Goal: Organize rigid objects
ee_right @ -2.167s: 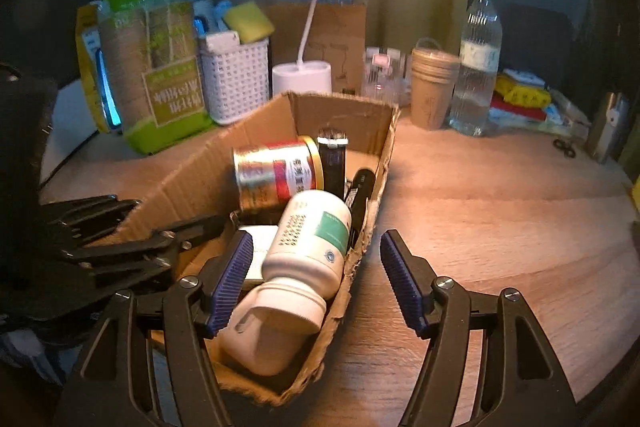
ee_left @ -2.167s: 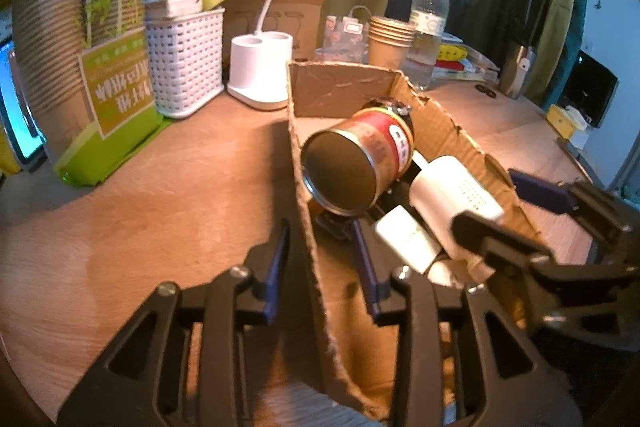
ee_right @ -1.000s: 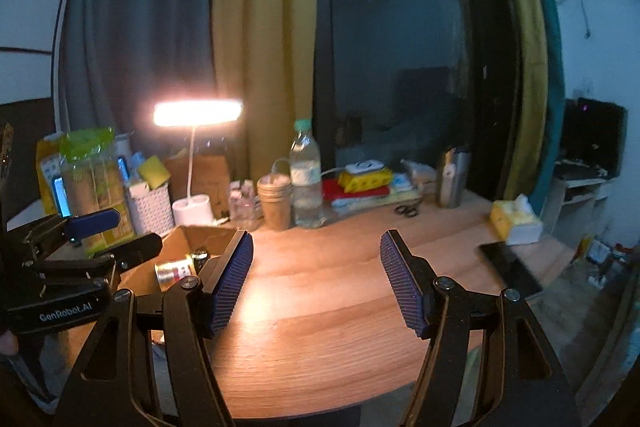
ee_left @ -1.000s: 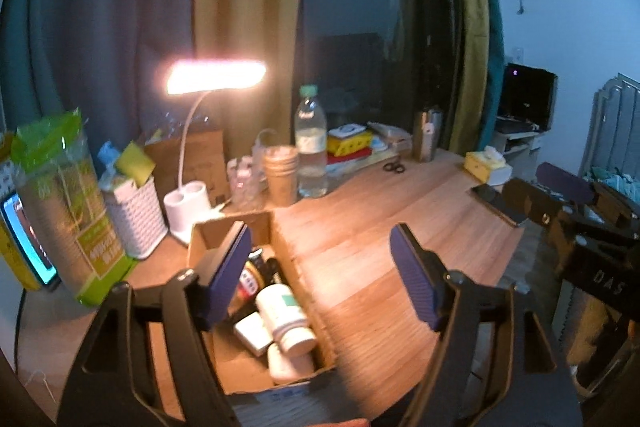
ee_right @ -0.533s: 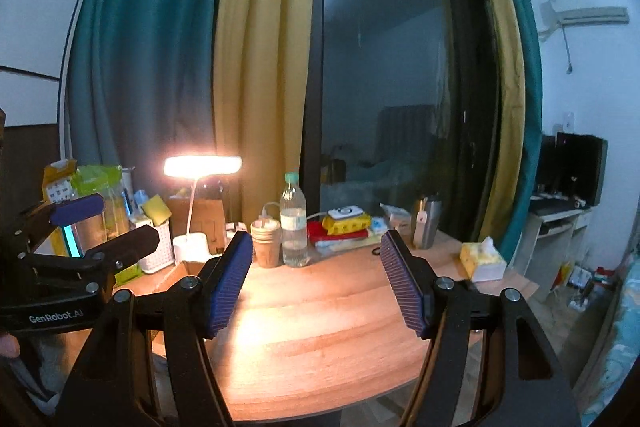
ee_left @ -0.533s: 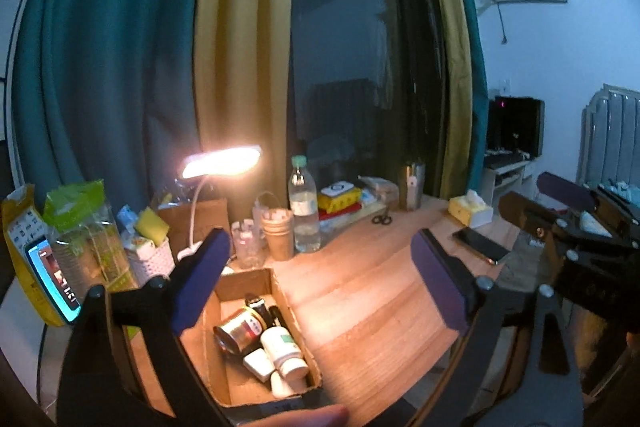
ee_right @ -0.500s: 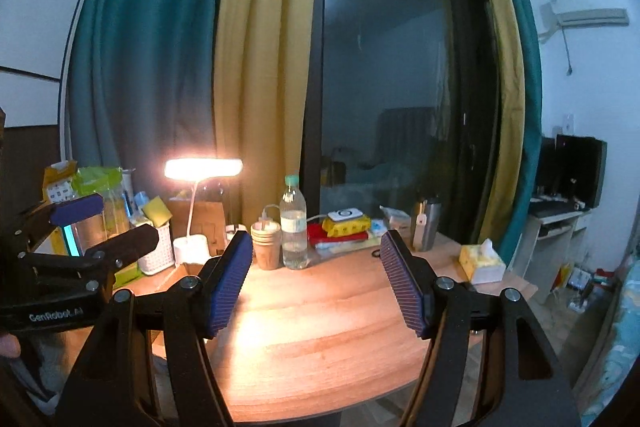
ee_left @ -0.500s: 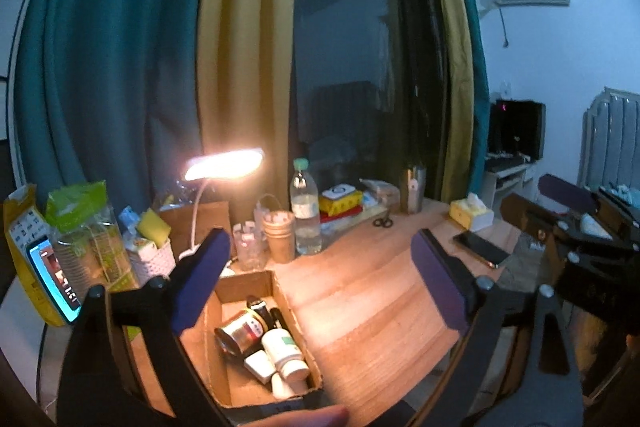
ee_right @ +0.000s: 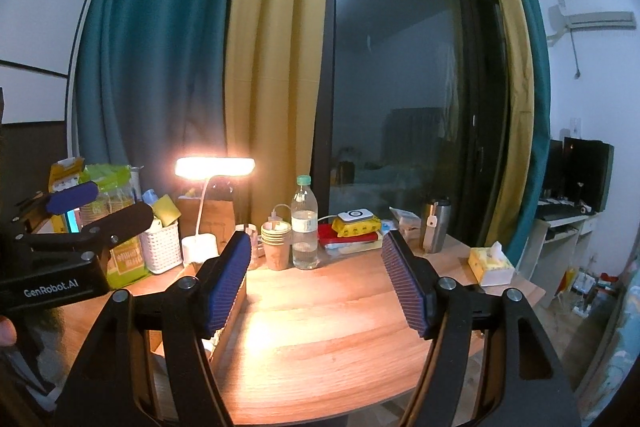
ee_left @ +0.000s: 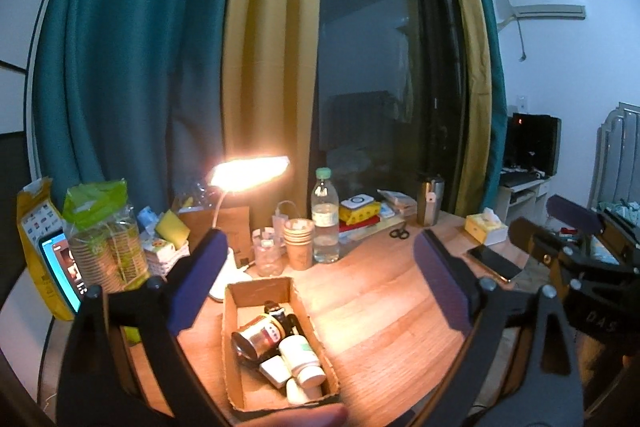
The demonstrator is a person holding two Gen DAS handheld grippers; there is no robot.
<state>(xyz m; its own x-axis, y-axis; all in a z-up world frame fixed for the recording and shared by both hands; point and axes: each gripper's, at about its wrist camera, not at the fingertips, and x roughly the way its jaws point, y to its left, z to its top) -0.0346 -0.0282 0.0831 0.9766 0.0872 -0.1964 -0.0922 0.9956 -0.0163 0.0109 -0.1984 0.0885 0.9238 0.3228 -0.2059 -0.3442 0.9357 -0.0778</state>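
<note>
Both grippers released, empty: left gripper [ee_left: 316, 283], right gripper [ee_right: 316, 285]. Box [ee_left: 234, 359] lower centre, near desk [ee_left: 380, 311] edge; nudge risks fall.

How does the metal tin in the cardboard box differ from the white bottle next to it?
The metal tin is shiny with a red label; the white bottle is matte plastic with a green patch. The tin looks wider, the bottle slimmer. Both lie on their sides in the cardboard box.
</note>
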